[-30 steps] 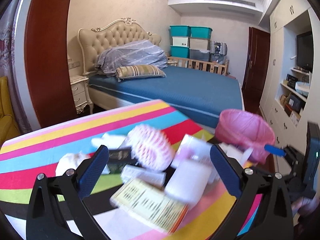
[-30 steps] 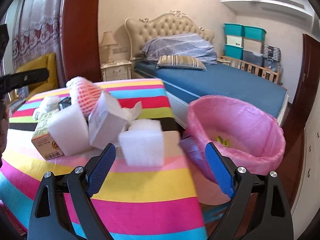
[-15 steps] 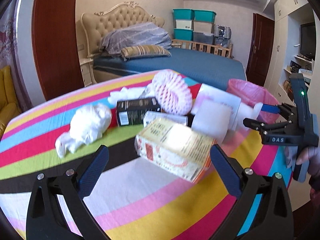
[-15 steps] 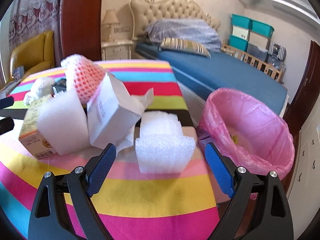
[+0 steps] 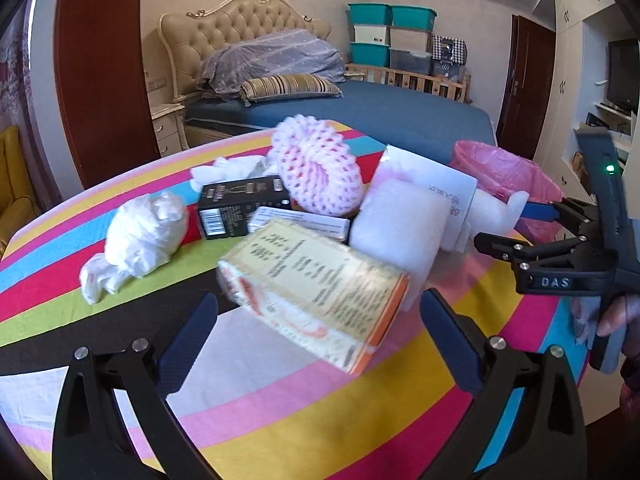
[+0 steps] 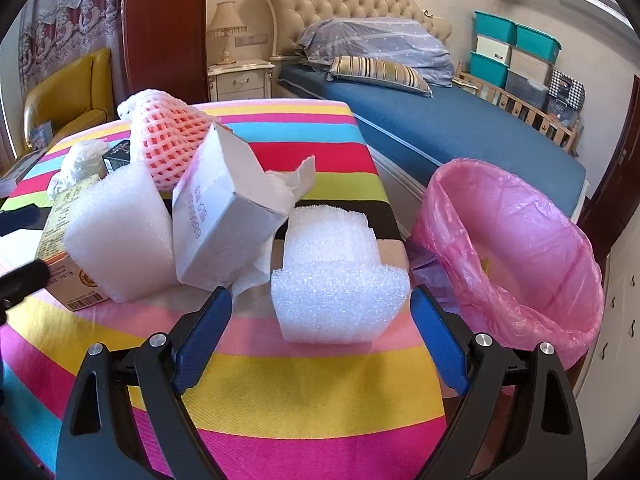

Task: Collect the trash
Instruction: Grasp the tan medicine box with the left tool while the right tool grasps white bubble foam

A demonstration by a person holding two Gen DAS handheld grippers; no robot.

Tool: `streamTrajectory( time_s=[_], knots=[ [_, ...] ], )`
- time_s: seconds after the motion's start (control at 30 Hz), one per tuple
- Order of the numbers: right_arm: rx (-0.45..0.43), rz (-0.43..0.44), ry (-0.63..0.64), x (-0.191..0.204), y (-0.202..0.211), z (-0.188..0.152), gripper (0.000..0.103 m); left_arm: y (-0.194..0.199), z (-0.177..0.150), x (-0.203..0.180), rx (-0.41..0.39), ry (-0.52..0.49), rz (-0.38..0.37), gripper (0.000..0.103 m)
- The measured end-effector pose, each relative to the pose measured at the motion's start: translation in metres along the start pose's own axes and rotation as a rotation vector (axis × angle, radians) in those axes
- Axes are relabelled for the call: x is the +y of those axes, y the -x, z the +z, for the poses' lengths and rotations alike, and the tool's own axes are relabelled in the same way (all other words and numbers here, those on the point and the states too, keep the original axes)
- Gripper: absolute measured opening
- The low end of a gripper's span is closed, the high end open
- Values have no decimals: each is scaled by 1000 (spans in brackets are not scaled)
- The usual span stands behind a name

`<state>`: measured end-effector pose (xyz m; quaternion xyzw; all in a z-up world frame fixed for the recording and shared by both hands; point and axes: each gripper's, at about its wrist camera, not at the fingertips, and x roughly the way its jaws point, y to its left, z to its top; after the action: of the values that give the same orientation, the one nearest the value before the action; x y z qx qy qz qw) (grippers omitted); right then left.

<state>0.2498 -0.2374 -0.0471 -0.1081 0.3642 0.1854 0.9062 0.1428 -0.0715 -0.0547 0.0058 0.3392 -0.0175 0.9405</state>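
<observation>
Trash crowds the striped tabletop (image 6: 304, 396): yellow carton (image 5: 316, 292) before the spread left gripper (image 5: 318, 344), notched foam block (image 6: 336, 280) near the right edge between the spread right gripper's (image 6: 320, 344) fingers, untouched. Pink-lined bin (image 6: 516, 256) stands just beside that edge.

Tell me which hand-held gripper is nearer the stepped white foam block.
Right. The right hand-held gripper is open just before the foam block; the left hand-held gripper faces the yellow carton.
</observation>
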Motion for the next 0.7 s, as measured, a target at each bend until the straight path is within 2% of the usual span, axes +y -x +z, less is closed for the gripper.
streamTrajectory(
  time_s=[0.23, 0.27, 0.33, 0.43, 0.53, 0.7],
  knots=[
    [-2, 45, 0, 1, 2, -1, 84, -16, 4, -2, 34, 28, 81, 98],
    [-8, 49, 6, 1, 4, -1, 82, -14, 3, 3, 36, 42, 87, 98],
    [-23, 52, 26, 6, 8, -2, 71, -7, 0, 15, 25, 65, 109, 98],
    [-32, 62, 33, 12, 13, -5, 64, 6, -5, 39, 9, 116, 151, 98],
    [-38, 82, 29, 19, 21, -8, 55, 15, -7, 56, -2, 165, 160, 98],
    [-52, 103, 5, 26, 35, -13, 52, 17, -2, 56, -12, 173, 118, 98]
  ],
)
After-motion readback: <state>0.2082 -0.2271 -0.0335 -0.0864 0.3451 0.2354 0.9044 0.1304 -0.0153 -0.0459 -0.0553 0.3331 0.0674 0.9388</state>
